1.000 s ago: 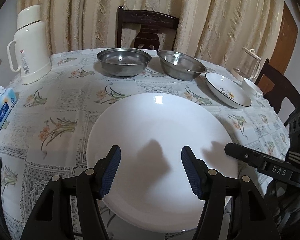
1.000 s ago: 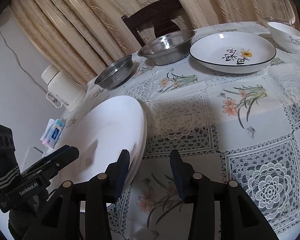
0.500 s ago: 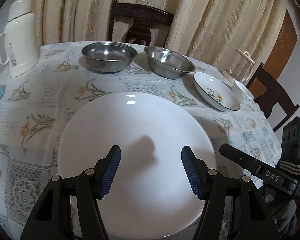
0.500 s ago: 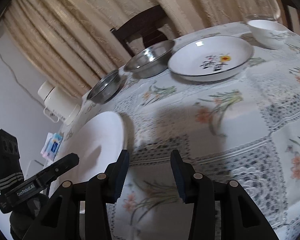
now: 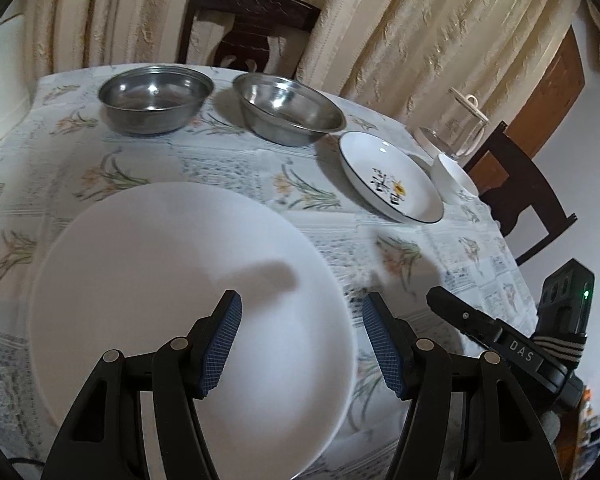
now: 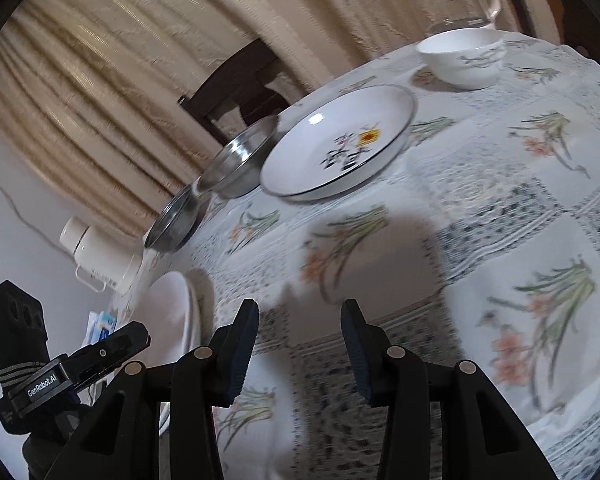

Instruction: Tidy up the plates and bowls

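The left gripper [image 5: 300, 336] is gaping empty over the white plate [image 5: 172, 280], whose face only its view is showing. The right gripper [image 6: 298, 340], also spread empty, is facing the floral plate [image 6: 340, 148] at 12 o'clock on the tablecloth [image 6: 500, 240], curtains [image 5: 380, 20] hanging behind.

1. The large plate [image 5: 172, 280] lies at the table's [image 5: 228, 160] near edge.
2. Two steel bowls [image 5: 156, 98] sit side by side along the far edge.
3. The flowered plate [image 5: 388, 176] lies right of them, with the small bowl [image 5: 454, 178] just beside it near the right edge.
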`<state>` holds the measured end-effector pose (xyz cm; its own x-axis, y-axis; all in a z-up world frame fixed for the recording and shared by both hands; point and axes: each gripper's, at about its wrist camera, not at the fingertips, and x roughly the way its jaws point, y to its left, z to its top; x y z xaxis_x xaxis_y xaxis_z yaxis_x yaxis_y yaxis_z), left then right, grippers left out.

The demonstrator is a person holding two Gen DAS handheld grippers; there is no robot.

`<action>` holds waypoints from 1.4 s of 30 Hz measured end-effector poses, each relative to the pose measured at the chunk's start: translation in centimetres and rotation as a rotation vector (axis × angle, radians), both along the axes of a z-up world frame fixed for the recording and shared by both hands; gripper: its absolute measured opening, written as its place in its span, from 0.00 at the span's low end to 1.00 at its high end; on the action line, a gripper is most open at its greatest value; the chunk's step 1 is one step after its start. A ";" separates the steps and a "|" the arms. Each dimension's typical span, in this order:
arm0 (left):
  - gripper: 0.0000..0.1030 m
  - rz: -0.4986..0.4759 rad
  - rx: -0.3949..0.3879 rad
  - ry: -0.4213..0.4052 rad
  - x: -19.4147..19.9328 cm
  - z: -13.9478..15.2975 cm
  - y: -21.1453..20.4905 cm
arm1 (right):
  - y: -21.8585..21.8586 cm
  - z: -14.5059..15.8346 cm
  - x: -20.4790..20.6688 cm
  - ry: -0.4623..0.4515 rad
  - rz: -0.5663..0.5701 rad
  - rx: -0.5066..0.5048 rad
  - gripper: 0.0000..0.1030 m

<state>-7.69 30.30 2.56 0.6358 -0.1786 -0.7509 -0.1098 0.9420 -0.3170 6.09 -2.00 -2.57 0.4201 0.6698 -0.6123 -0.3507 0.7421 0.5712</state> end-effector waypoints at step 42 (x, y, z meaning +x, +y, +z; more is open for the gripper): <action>0.61 0.012 -0.170 0.098 16.3 -2.4 -3.2 | -2.9 1.3 13.2 0.015 -0.094 -0.072 0.45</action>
<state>8.65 27.15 0.18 0.5641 -0.3010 -0.7689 -0.1591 0.8741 -0.4589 19.25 -4.88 -1.23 0.4690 0.5821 -0.6642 -0.2697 0.8105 0.5199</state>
